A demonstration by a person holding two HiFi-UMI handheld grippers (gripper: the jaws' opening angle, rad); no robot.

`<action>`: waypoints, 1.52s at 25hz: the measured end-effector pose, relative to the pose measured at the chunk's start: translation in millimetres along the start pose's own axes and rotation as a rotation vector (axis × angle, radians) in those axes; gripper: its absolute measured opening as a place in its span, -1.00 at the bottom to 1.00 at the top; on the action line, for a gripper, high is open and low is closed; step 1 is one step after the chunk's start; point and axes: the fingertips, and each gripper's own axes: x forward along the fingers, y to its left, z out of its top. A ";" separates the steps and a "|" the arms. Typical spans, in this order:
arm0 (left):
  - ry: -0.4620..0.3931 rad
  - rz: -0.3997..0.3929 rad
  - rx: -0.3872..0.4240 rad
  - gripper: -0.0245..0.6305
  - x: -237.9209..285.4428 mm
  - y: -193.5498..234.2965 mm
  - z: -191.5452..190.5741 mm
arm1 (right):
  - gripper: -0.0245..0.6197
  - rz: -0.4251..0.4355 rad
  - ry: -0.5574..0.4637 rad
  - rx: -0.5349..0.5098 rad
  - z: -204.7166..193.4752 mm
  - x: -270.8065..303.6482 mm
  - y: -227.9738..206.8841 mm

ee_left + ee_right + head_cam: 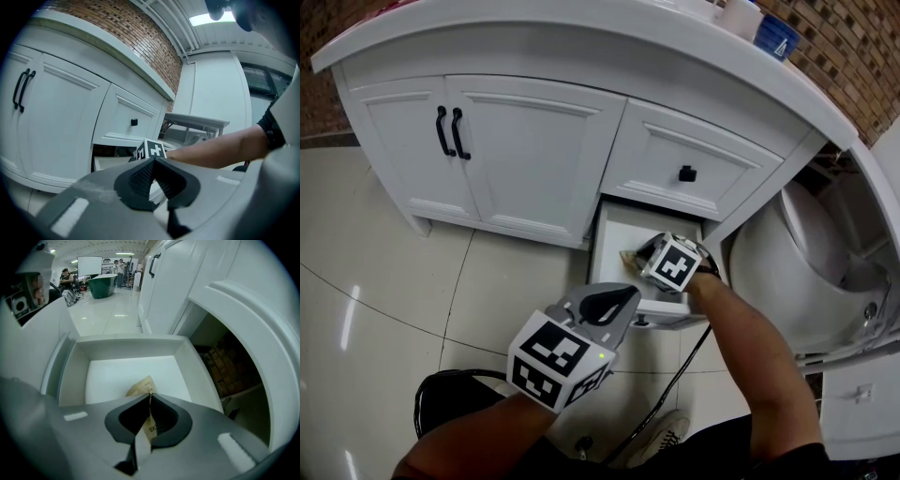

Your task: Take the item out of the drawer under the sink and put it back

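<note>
Tan paper packet (139,388): sitting inside the open drawer (126,347), right gripper (150,397) jaws pinching it flat. Probably handling light, thin, floppy and crumpling easily. Left gripper (153,161): jaws meeting, carrying nothing.

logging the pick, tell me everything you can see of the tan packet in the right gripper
The tan packet looks like kraft paper, flat and creased, with dark print too cut off to read. The right gripper is shut on it, jaws pinching it edge-on, one corner poking past their tips. It is held over the open white drawer; whether it touches the drawer floor cannot be told.
</note>
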 end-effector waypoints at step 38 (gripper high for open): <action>-0.018 0.032 0.071 -0.91 -12.1 -14.4 3.8 | -0.89 -0.146 -0.844 0.585 0.2 -274.3 91.2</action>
